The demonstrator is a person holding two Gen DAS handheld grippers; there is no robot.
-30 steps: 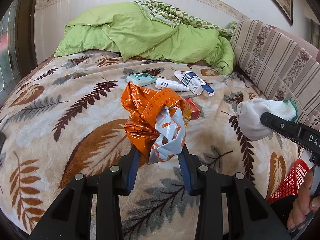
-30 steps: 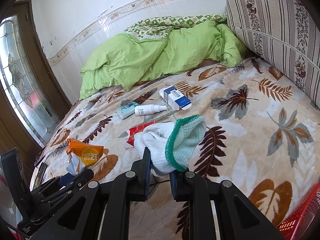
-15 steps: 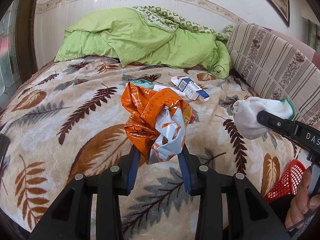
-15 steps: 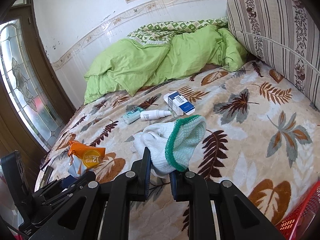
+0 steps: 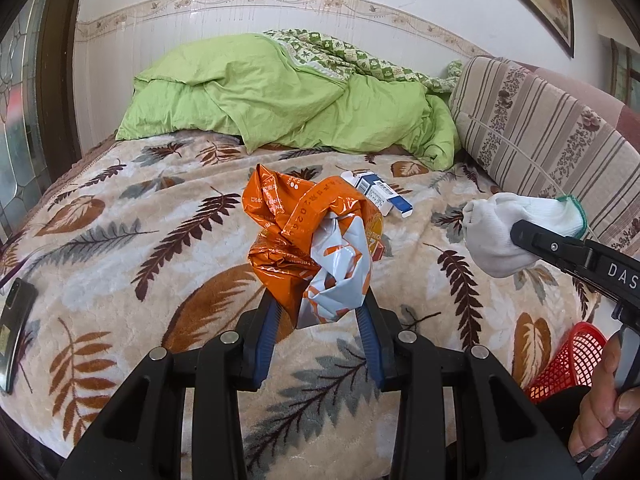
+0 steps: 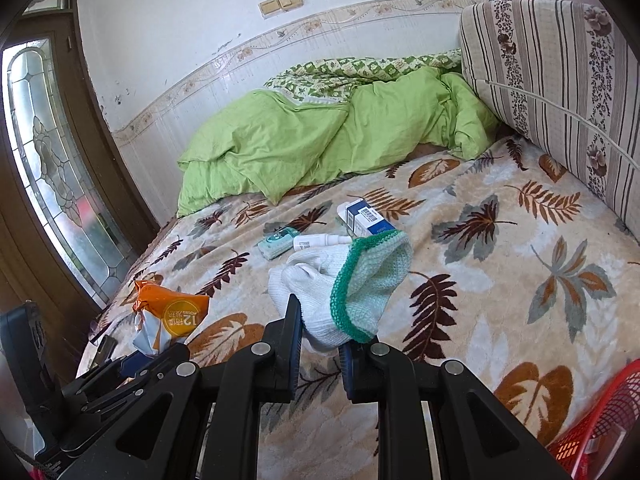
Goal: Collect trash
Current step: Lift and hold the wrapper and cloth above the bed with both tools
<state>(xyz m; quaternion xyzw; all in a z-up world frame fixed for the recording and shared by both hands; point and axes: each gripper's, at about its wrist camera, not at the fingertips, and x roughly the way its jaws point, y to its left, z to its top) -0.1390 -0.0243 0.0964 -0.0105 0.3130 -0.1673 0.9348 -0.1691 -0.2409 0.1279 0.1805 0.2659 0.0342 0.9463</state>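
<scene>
My left gripper (image 5: 318, 312) is shut on a crumpled orange and white snack wrapper (image 5: 308, 240) and holds it above the bed; it also shows in the right wrist view (image 6: 170, 316). My right gripper (image 6: 320, 332) is shut on a white sock with a green cuff (image 6: 344, 280), held above the blanket; the sock also shows in the left wrist view (image 5: 504, 232). On the leaf-patterned blanket (image 6: 500, 248) lie a blue and white box (image 6: 366, 220), a white spray bottle (image 6: 316, 242) and a teal packet (image 6: 278, 242).
A red mesh basket (image 5: 572, 360) stands at the bed's near right edge, also in the right wrist view (image 6: 604, 420). A green duvet (image 5: 280, 108) is heaped at the far end. A striped cushion (image 5: 540, 140) lines the right side. A black phone (image 5: 14, 320) lies at left.
Both grippers have pulled back and up from the bed with their loads; the items on the blanket look farther away. The red packet is hidden now.
</scene>
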